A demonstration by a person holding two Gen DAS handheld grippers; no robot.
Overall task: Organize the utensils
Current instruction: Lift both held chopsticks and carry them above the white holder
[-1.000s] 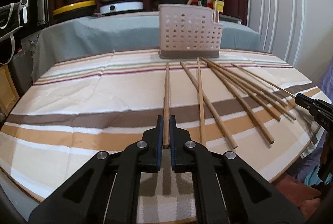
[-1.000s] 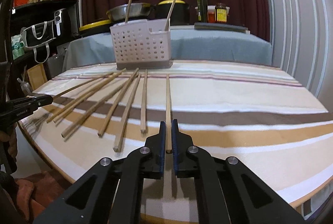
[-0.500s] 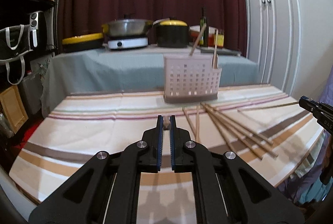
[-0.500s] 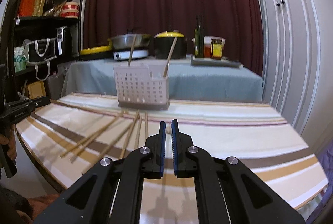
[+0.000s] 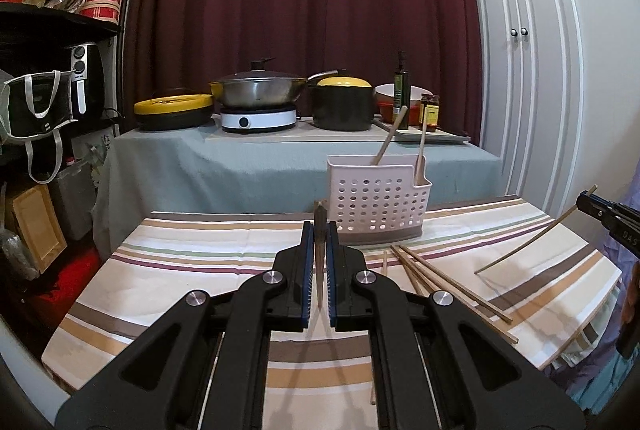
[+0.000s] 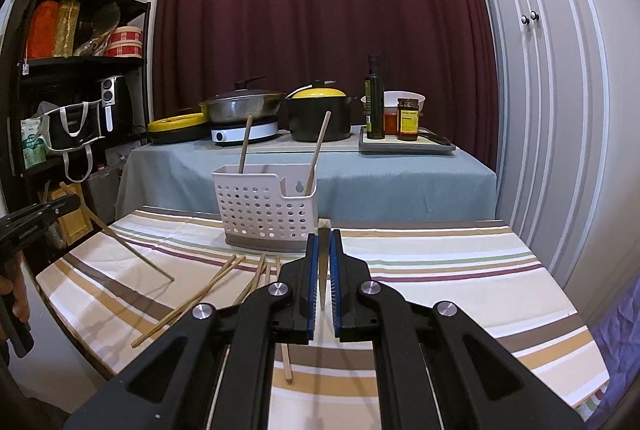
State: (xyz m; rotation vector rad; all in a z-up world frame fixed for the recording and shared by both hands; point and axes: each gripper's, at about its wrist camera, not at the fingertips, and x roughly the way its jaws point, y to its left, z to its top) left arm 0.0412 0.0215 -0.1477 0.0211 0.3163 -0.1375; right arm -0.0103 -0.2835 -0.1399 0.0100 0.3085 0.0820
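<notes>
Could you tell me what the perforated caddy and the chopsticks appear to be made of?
Caddy: likely moulded plastic, matt white, with evenly punched round holes and a grey base. Chopsticks: probably bamboo or wood, judging by the pale tan, unvarnished-looking surface.

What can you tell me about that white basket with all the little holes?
The white basket looks like plastic, with rows of round holes in its walls, a grey band round the bottom and a keyhole-shaped slot near the lower corner of its rim. It stands upright on the striped tablecloth, at the far side of the table. Two wooden chopsticks lean inside it, sticking out above the rim. More chopsticks lie on the cloth in front of it. No hand-held gripper touches it.
</notes>
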